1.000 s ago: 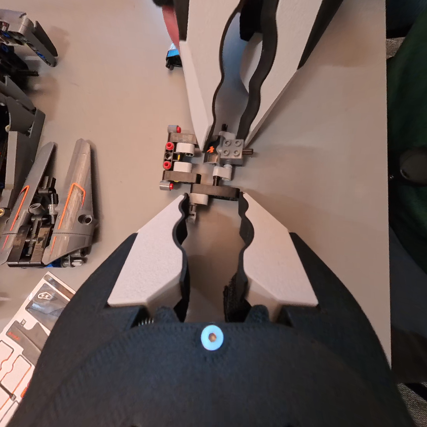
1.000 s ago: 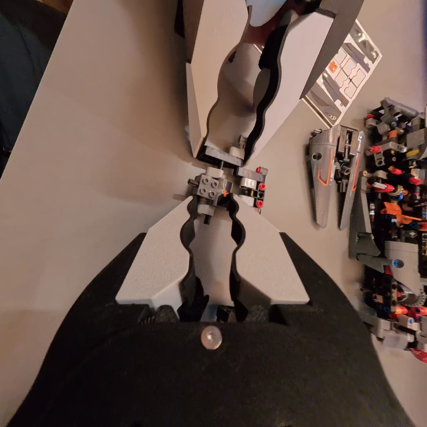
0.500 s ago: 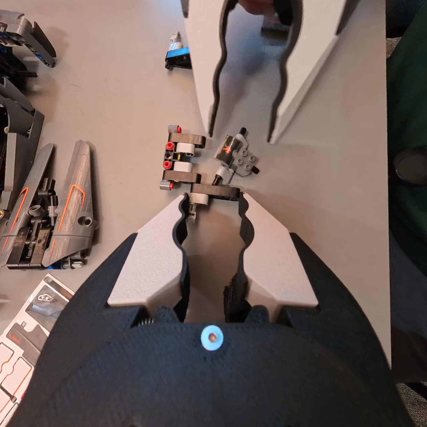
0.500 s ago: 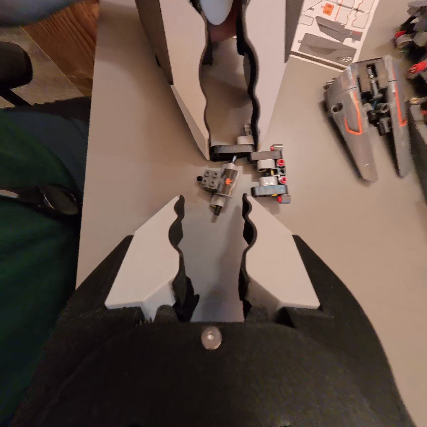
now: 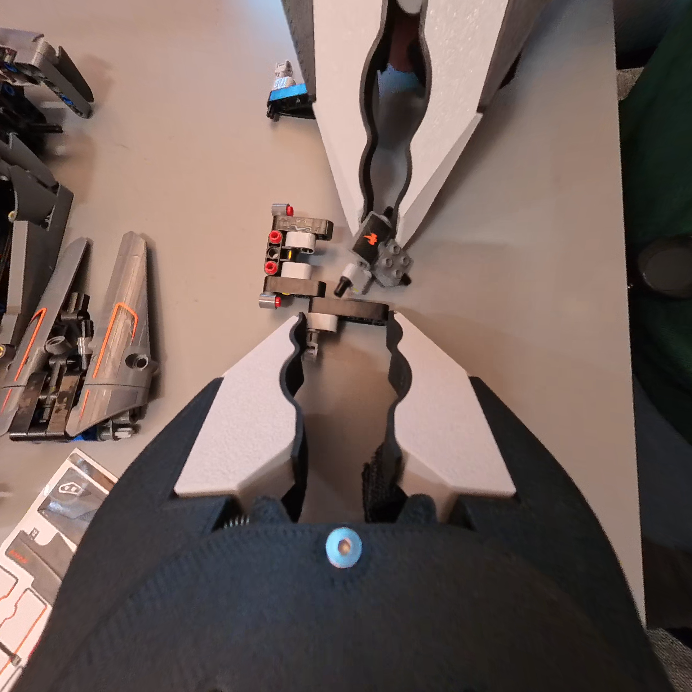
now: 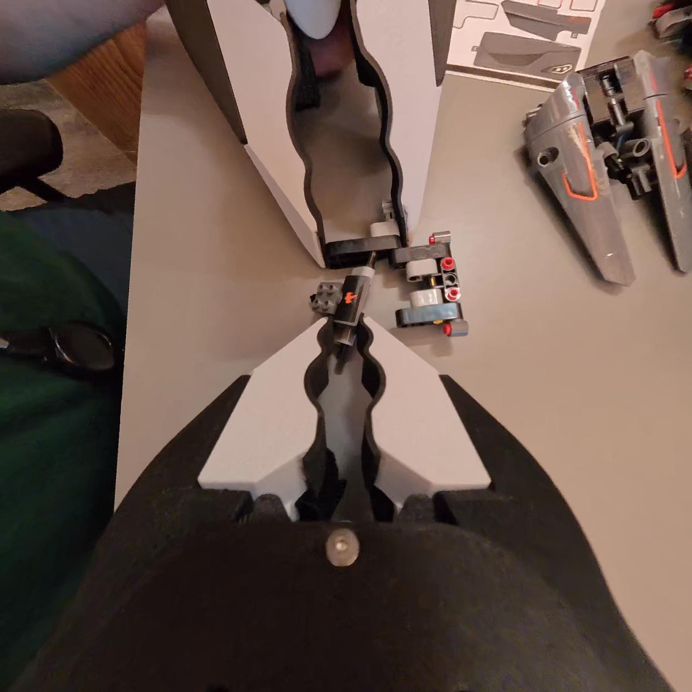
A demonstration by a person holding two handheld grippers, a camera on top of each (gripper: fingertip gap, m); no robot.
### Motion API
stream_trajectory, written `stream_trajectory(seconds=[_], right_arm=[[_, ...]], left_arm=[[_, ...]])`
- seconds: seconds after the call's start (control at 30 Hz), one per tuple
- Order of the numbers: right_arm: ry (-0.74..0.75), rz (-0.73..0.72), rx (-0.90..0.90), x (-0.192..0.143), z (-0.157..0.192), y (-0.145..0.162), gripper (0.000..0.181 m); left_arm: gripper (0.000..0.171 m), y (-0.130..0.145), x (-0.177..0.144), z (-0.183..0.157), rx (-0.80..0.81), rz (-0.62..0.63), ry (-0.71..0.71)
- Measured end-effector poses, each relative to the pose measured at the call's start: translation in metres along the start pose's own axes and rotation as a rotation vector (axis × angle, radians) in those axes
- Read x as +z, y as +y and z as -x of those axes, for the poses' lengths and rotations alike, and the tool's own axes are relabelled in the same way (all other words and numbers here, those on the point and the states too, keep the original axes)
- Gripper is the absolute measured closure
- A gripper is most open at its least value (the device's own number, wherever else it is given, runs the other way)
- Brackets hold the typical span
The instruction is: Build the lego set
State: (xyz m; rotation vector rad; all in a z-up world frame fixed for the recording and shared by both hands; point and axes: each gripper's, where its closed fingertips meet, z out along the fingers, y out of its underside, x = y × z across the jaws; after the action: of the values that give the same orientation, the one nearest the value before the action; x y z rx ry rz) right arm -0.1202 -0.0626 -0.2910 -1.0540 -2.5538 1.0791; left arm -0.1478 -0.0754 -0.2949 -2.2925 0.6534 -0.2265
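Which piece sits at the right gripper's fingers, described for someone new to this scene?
On the grey table, between the two facing grippers, lies a small lego assembly. The right gripper closes on its black cylinder with an orange mark, angled on a thin axle. Only it carries that mark, with a grey studded block alongside.

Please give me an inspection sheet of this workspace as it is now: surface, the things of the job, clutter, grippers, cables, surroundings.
Surface: grey table, its edge near the work.
Job's things: black beam of a small black-and-grey frame; black cylinder piece with grey studded block, lying tilted.
Clutter: two grey wing panels with orange lines; sticker sheet; small blue-and-black piece; dark parts pile.
Grippers: left gripper shut on the black beam; right gripper closed around the cylinder piece's end.
Cables: nothing seen.
Surroundings: green fabric, wooden floor, carpet.
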Motion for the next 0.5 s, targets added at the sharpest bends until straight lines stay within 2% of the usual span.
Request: stream_trajectory(seconds=[0.37,0.5], right_arm=[[-0.156,0.027,-0.01,-0.003,0.0,0.003,0.173],[-0.171,0.013,-0.001,-0.002,0.0,0.002,0.173]], left_arm=[[0.131,-0.008,-0.001,0.007,0.109,-0.049,-0.098],[0.131,-0.008,-0.001,0.007,0.111,-0.05,-0.089]])
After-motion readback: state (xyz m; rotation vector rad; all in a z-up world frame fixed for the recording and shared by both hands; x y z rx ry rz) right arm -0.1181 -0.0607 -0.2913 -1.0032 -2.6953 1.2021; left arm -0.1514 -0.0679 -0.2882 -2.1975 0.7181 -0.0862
